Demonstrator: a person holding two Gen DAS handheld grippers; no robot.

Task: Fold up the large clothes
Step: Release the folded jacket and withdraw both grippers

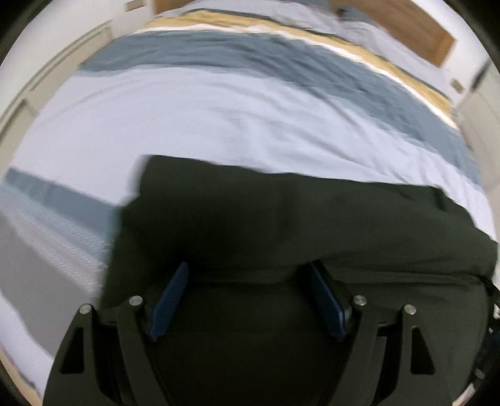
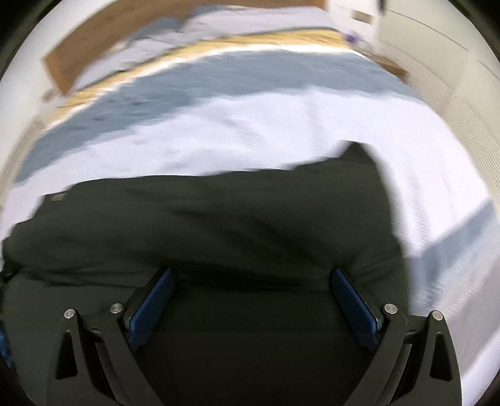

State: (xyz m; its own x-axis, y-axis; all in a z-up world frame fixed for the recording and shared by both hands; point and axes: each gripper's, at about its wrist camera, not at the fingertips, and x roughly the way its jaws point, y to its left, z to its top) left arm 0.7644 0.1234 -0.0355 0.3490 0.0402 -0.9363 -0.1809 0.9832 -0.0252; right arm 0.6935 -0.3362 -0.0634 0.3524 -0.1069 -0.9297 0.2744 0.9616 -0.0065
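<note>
A large dark green garment (image 1: pixel 281 215) lies folded on the bed, its left edge and far edge showing in the left wrist view. My left gripper (image 1: pixel 248 267) hovers over its near part, pointing steeply down, jaws apart and nothing pinched between the blue pads (image 1: pixel 170 299). In the right wrist view the same garment (image 2: pixel 218 218) fills the lower half, with its right edge running down the frame. My right gripper (image 2: pixel 253 271) stands over it with its jaws spread wide, and its blue pads (image 2: pixel 353 309) are clear of the cloth. Both views are motion-blurred.
The pale lilac bed cover (image 1: pixel 187 125) spreads beyond the garment, crossed by a blue-grey band (image 1: pixel 250 59) and a yellow band (image 2: pixel 218 43). A wooden headboard (image 1: pixel 406 28) is at the far end. The bed's side drops off at the left (image 1: pixel 37 265) and right (image 2: pixel 462 243).
</note>
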